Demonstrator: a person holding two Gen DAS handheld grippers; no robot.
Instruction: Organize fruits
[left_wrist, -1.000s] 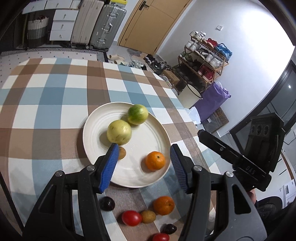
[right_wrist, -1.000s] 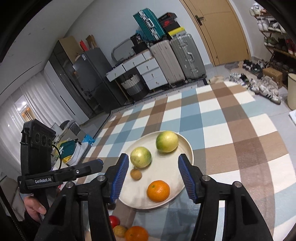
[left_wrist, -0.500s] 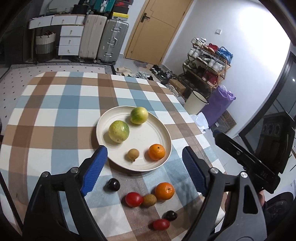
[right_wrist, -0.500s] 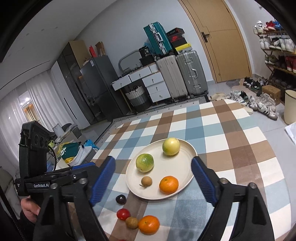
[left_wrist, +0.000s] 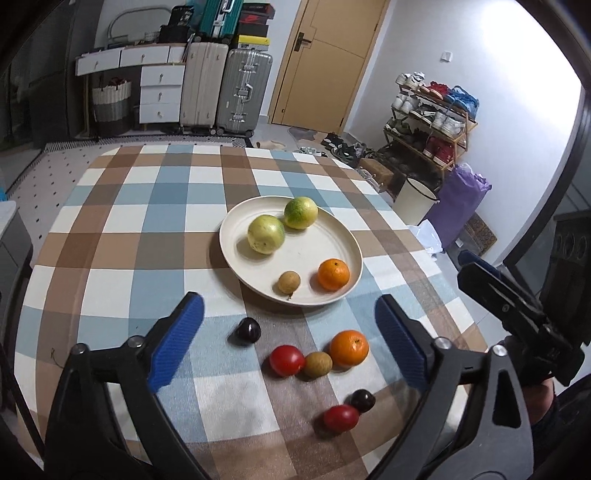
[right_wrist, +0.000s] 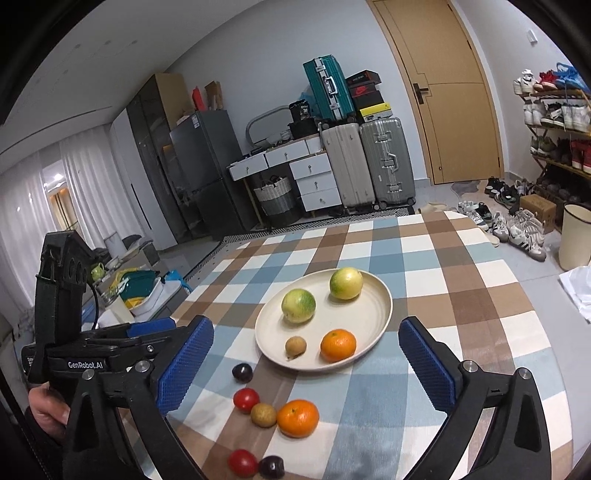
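A cream plate (left_wrist: 236, 254) (right_wrist: 380, 314) on the checked tablecloth holds two yellow-green fruits (left_wrist: 266, 234) (left_wrist: 300, 213), an orange (left_wrist: 333, 274) and a small brown fruit (left_wrist: 289, 282). On the cloth in front lie a dark plum (left_wrist: 248, 329), a red tomato (left_wrist: 286, 360), a brown fruit (left_wrist: 317, 364), an orange (left_wrist: 349, 347), a second plum (left_wrist: 362, 400) and a second tomato (left_wrist: 340, 418). My left gripper (left_wrist: 288, 343) is open and empty above these loose fruits. My right gripper (right_wrist: 306, 365) is open and empty, held above the table's near side.
The table edge curves close on the right (left_wrist: 458, 317). Suitcases (left_wrist: 221, 88), drawers (left_wrist: 159, 88), a shoe rack (left_wrist: 428, 118), a white bin (left_wrist: 415, 201) and a purple bag (left_wrist: 461, 206) stand beyond the table.
Both grippers have pulled back and up from the plate and opened wider. The small brown fruit now lies on the plate; more loose fruits show in front.
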